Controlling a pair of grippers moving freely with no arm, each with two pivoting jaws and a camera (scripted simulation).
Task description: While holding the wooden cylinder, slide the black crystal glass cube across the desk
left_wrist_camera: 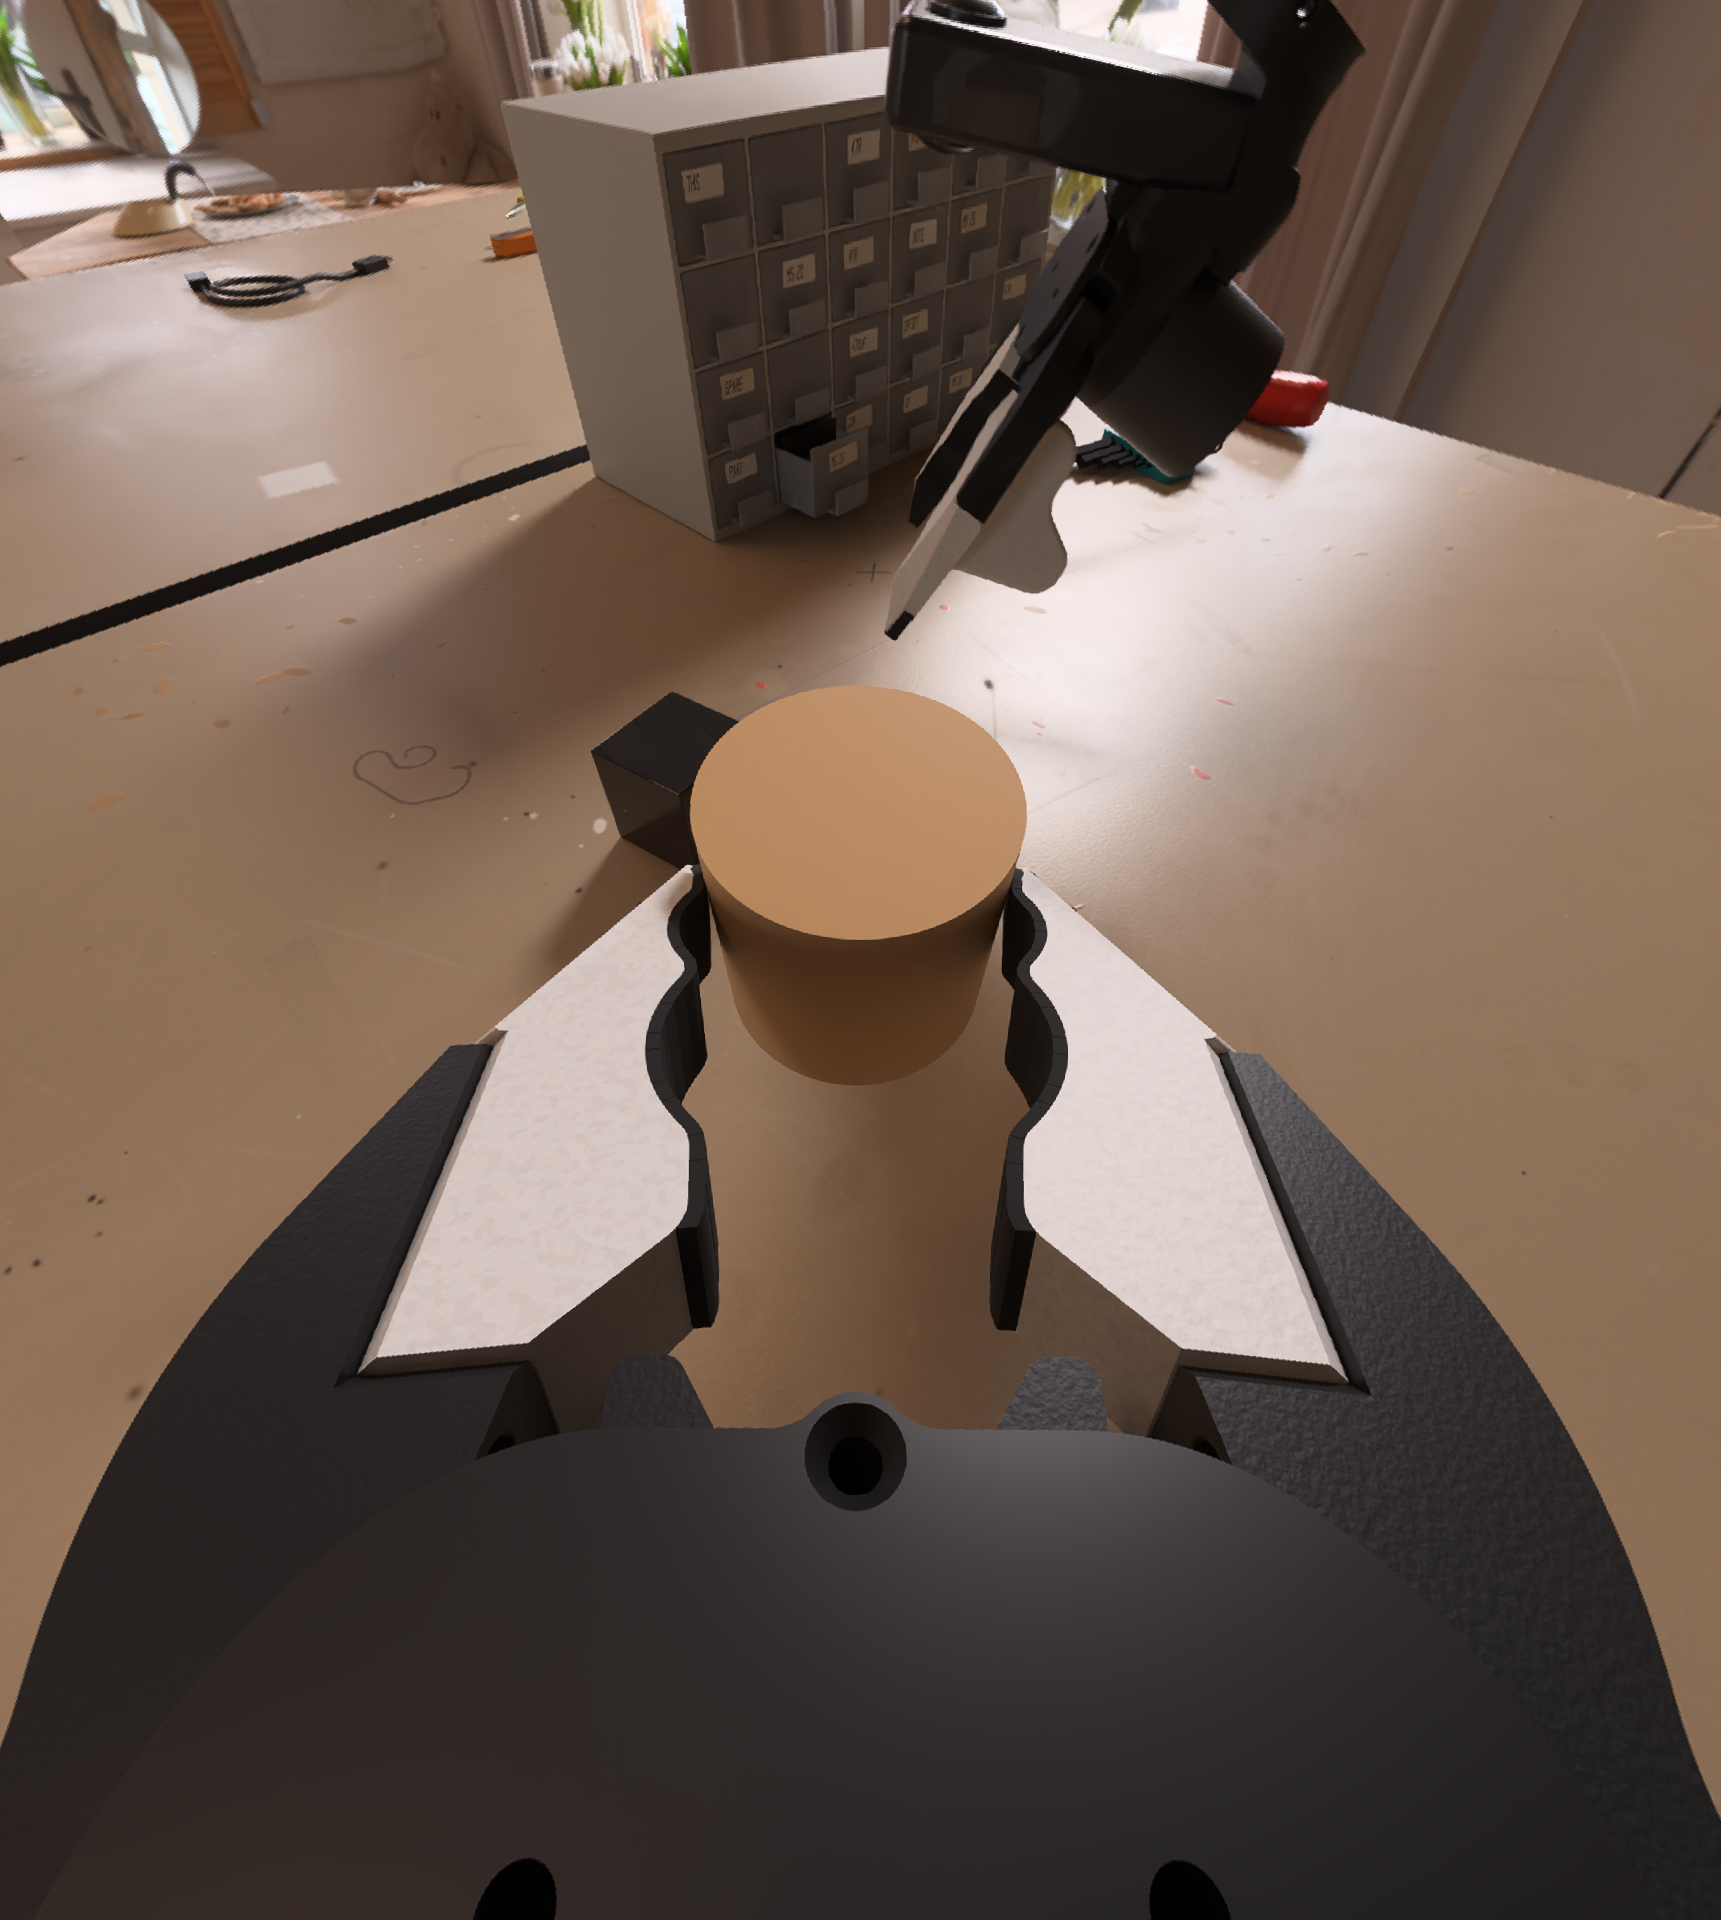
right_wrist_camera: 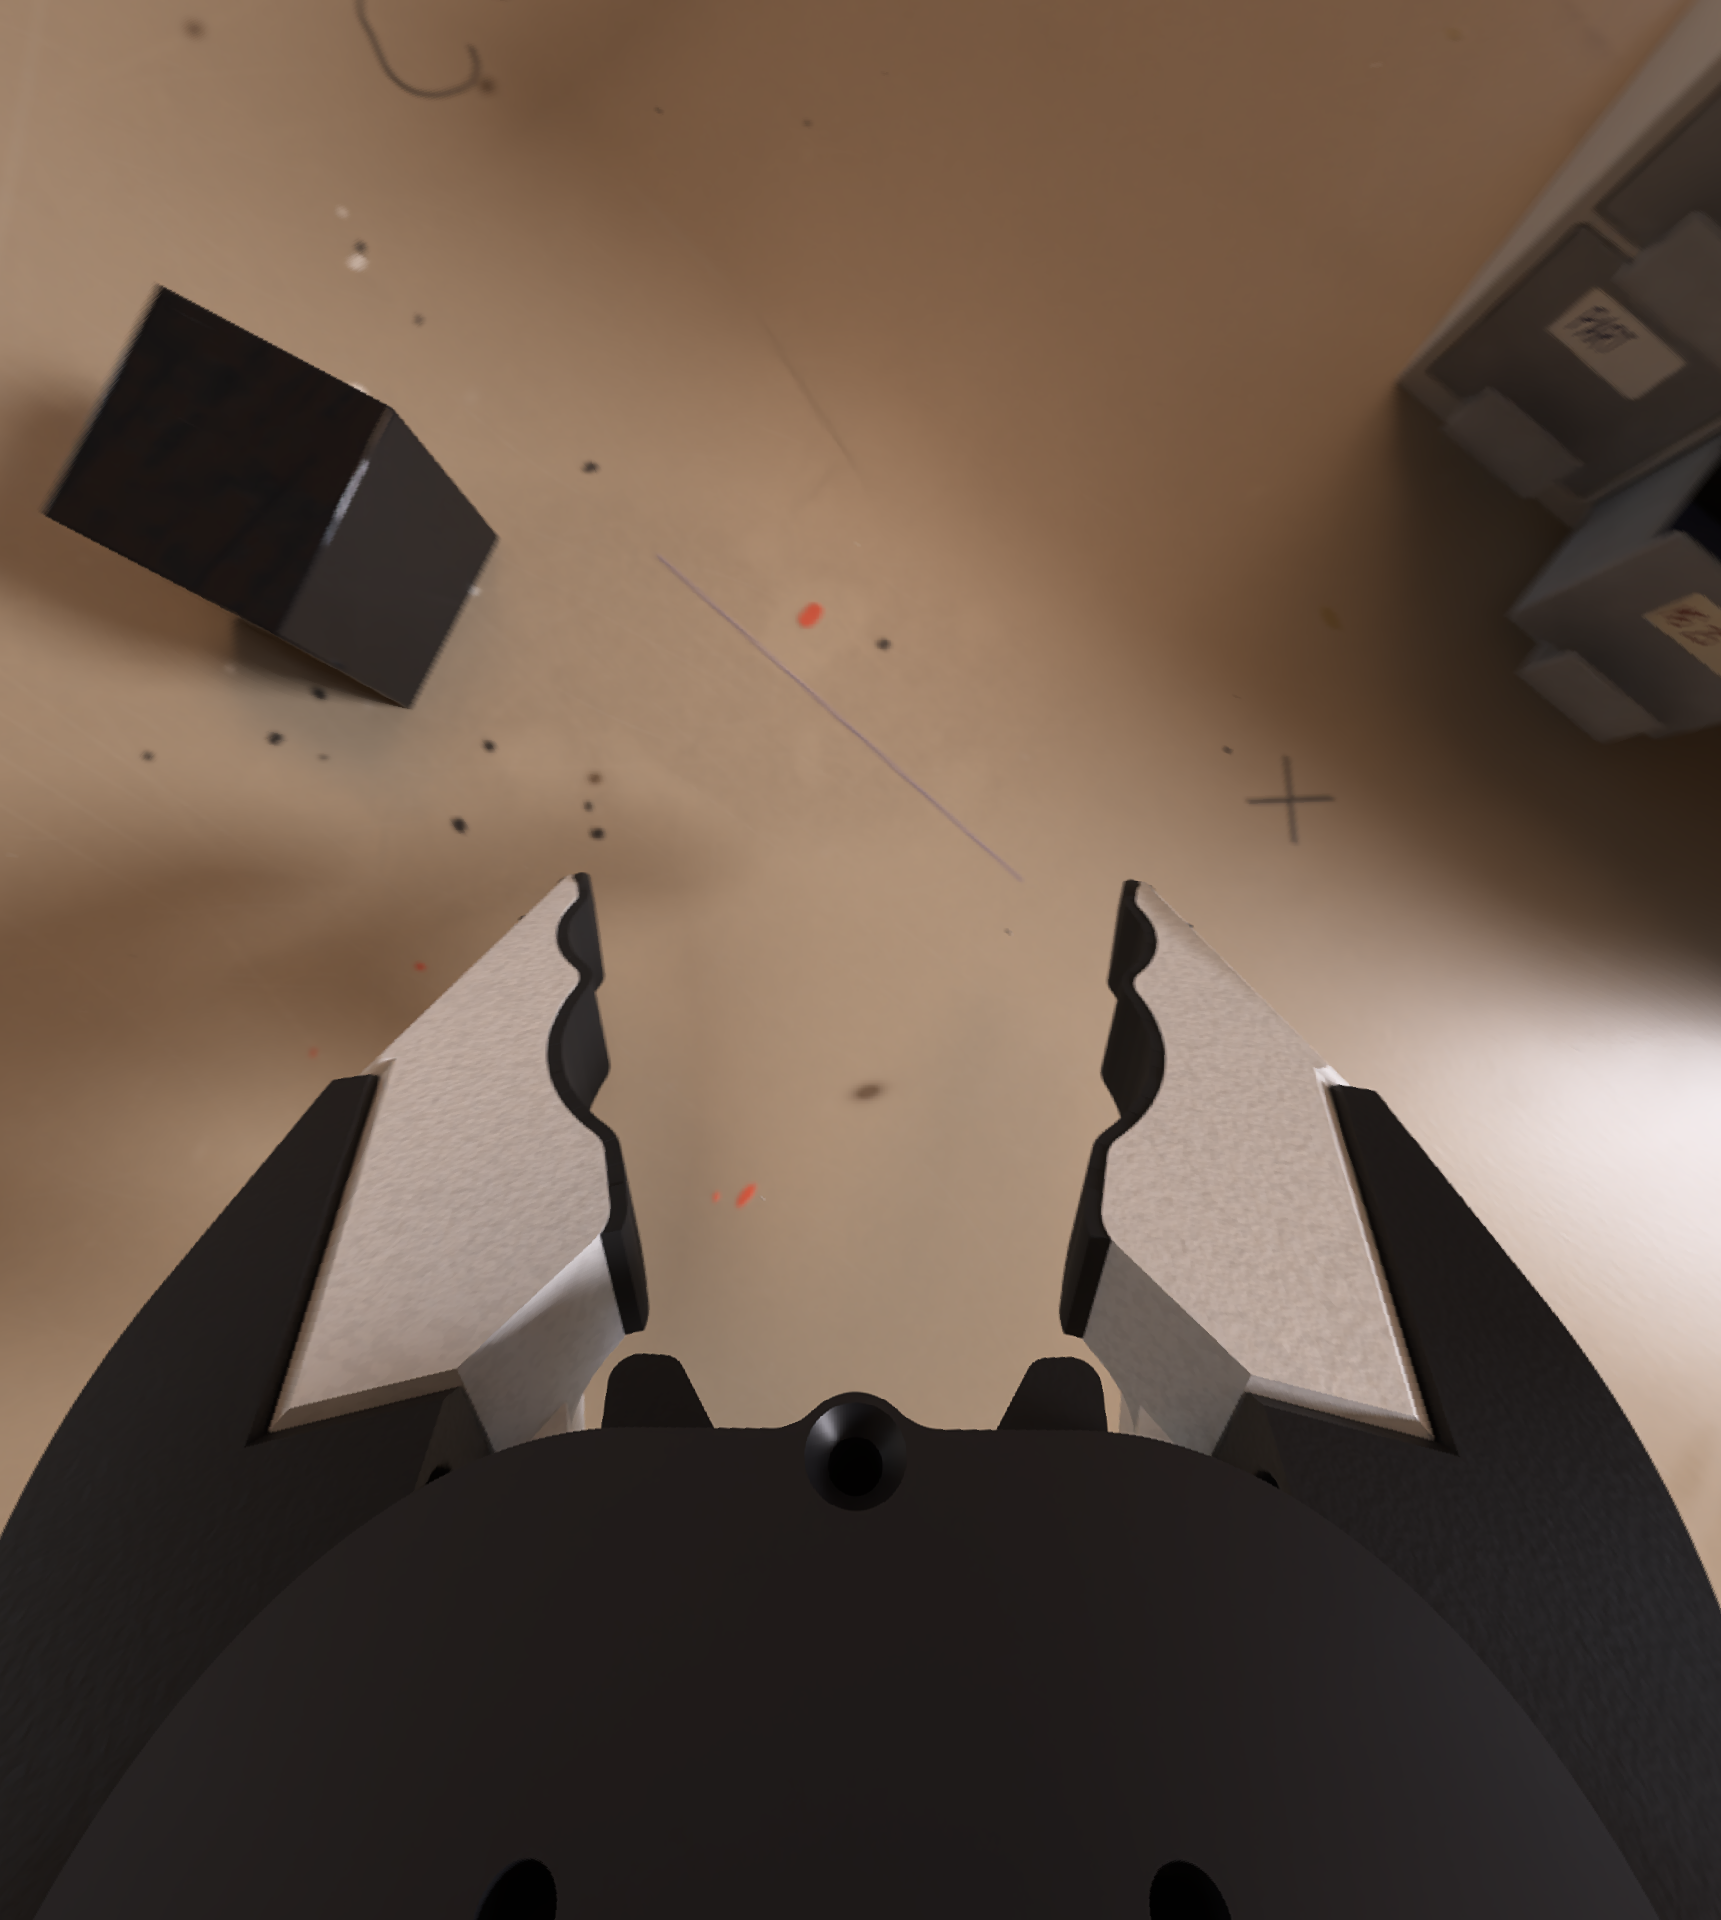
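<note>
In your left wrist view, the left gripper (left_wrist_camera: 856,894) is closed onto the wooden cylinder (left_wrist_camera: 856,883); both fingertips press its sides, and it stands upright in the grip. The black crystal glass cube (left_wrist_camera: 653,774) sits on the desk (left_wrist_camera: 212,935) just behind the cylinder, partly hidden by it; whether the two touch cannot be determined. Toward the far edge of the desk stands a grey drawer cabinet (left_wrist_camera: 783,301); its drawers carry small pale labels with handwriting, and one bottom drawer is pulled out. A coiled black cable (left_wrist_camera: 264,283) lies toward the far left corner. The right gripper (left_wrist_camera: 923,592) hangs tilted above the desk beyond the cylinder, tips clear of the surface. In your right wrist view, the right gripper (right_wrist_camera: 856,883) has its jaws spread wide and grips nothing. The cube (right_wrist_camera: 264,499) lies ahead and to the left, well apart from the fingertips (right_wrist_camera: 581,894). The labelled cabinet (right_wrist_camera: 1666,468) fills the upper right corner.
</note>
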